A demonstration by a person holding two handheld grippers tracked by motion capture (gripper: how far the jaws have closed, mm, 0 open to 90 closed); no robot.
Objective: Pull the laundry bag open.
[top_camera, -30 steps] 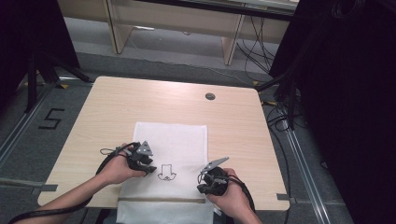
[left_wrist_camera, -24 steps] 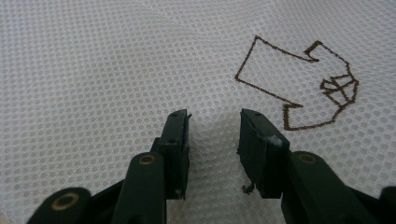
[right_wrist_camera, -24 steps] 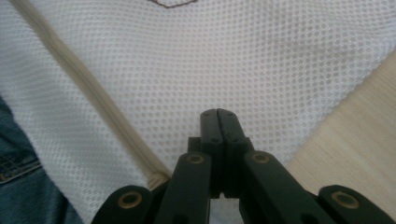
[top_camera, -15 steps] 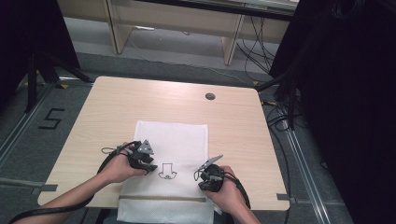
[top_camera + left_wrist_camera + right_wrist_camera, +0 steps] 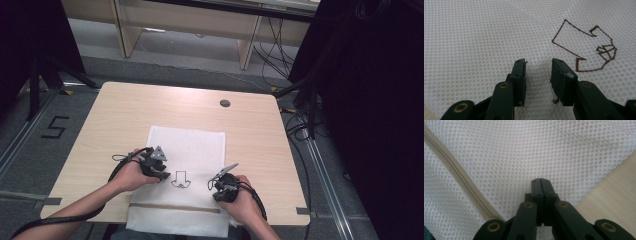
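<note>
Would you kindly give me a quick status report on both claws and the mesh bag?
Left claw open, tips on mesh bag beside brown drawing. Right claw shut, over bag near zip. Nothing in the way.

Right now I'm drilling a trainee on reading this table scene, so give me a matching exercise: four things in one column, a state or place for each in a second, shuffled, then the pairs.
Things:
1. left tongs
2. right tongs
3. zipper
4. brown arrow drawing

States or places:
A. jaws pressed together over the white mesh
B. stitched outline on the mesh bag, between the two hands
C. jaws apart, with mesh bunched up between them
D. beige strip running across the bag near the table's front edge

Pairs: 1-C, 2-A, 3-D, 4-B
</note>
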